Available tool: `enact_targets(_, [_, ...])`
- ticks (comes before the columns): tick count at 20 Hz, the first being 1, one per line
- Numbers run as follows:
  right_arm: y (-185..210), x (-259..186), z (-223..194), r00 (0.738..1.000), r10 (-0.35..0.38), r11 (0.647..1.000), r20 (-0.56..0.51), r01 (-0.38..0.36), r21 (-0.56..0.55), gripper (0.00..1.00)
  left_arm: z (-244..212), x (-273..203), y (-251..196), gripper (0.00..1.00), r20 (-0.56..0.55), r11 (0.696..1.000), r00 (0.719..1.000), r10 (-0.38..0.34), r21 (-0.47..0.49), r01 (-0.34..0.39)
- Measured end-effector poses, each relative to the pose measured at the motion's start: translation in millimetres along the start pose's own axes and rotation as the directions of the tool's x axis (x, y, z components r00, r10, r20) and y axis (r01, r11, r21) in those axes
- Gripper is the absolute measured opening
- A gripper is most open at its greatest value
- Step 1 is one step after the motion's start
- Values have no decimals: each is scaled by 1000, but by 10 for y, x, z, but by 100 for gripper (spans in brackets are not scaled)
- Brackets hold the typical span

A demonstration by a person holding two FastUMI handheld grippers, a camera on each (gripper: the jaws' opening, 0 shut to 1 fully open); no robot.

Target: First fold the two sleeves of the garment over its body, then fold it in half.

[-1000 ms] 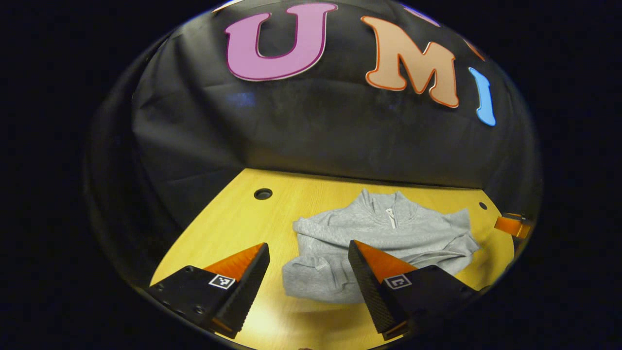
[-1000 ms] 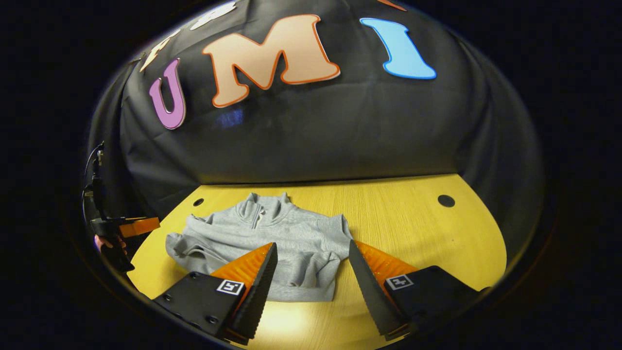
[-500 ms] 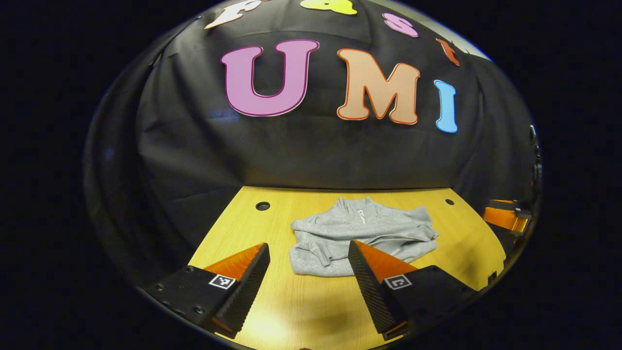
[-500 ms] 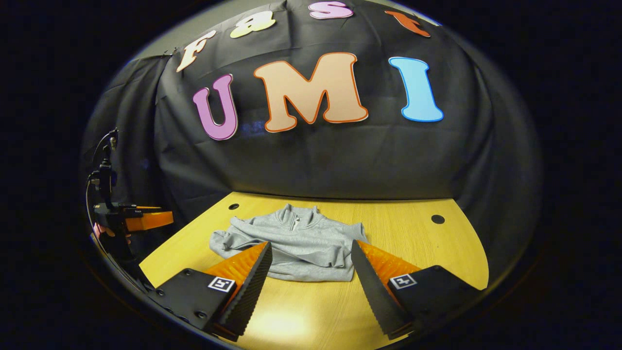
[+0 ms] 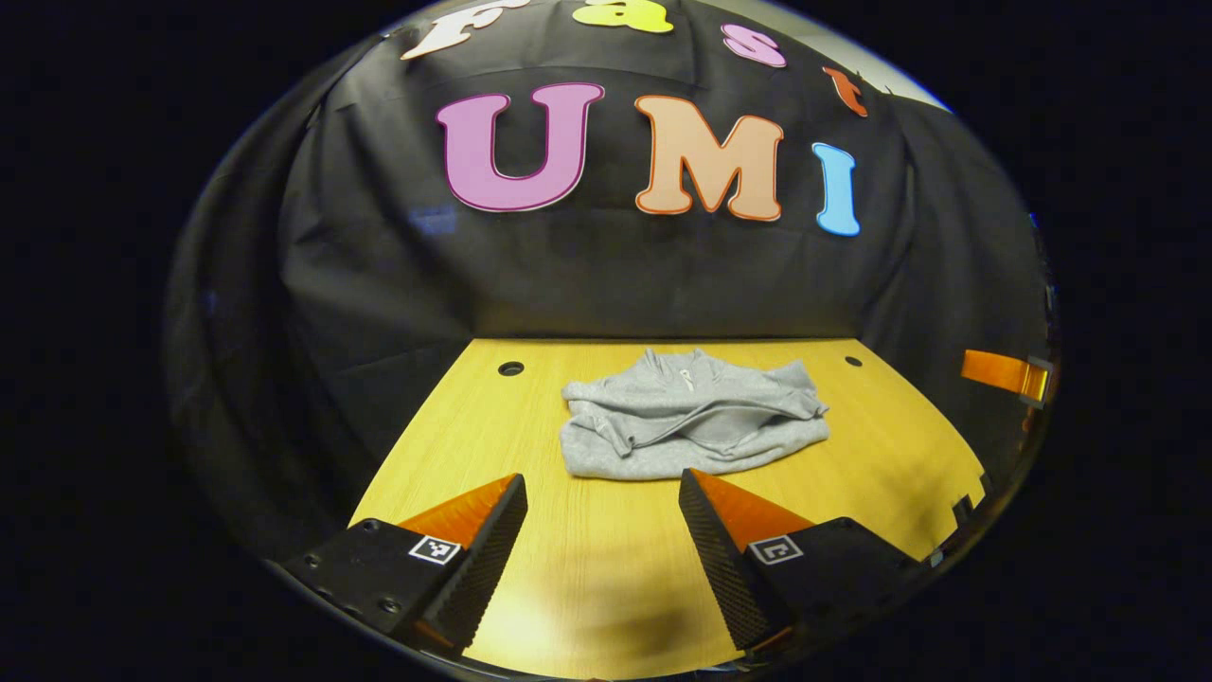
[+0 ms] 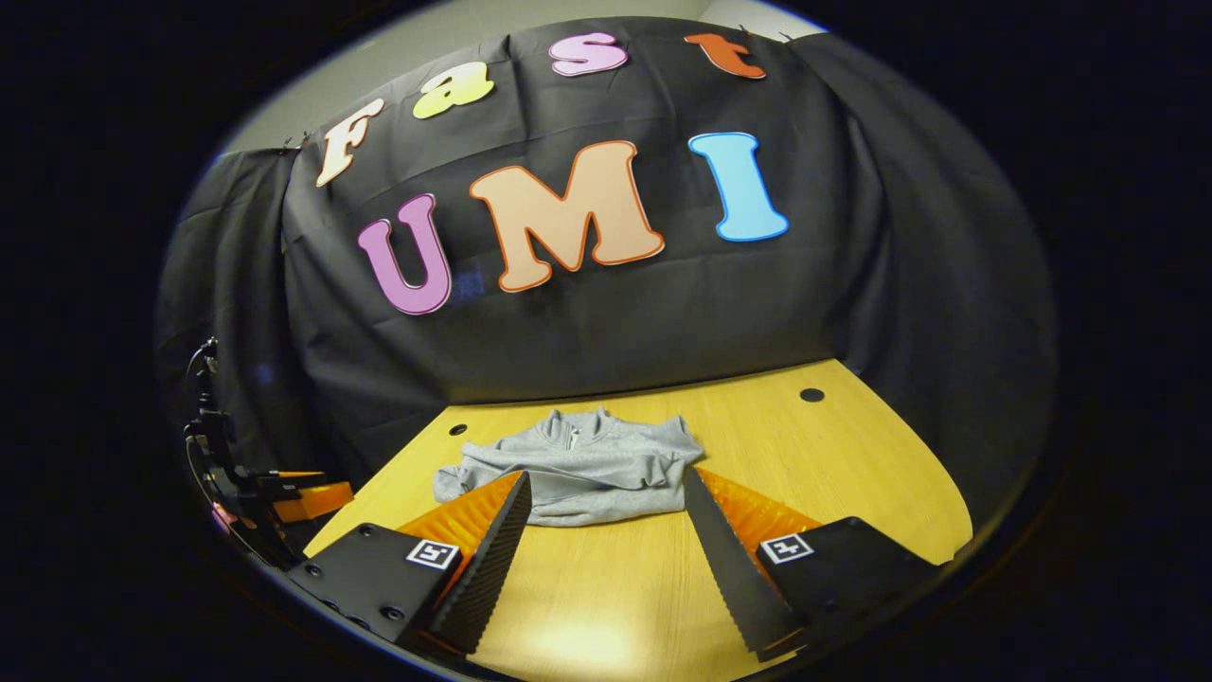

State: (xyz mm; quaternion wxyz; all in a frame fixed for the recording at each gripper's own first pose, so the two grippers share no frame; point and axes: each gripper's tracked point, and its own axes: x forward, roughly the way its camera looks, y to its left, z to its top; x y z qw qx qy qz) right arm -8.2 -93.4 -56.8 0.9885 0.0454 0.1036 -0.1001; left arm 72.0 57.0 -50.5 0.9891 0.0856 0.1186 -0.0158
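Left gripper view: folded garment on table.

in the left gripper view, the right gripper is showing at the right rim as a short finger piece, its body and the hand holding it being cut off, so its jaw state cannot be told there. in the right gripper view, the left gripper is sitting at the dim left rim, partly cut off, with its fingertips too small to separate. the garment is lying bunched, its folded sleeves hiding the layers beneath, and its near hem is partly disappearing behind the right gripper's own fingers.
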Motion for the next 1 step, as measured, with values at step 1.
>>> enact_targets(1, [-51,-45,-38,1000,-18,1000,0,18,-1,96,-15,-21,29,94,-8,1000,1000,-2,3,2])
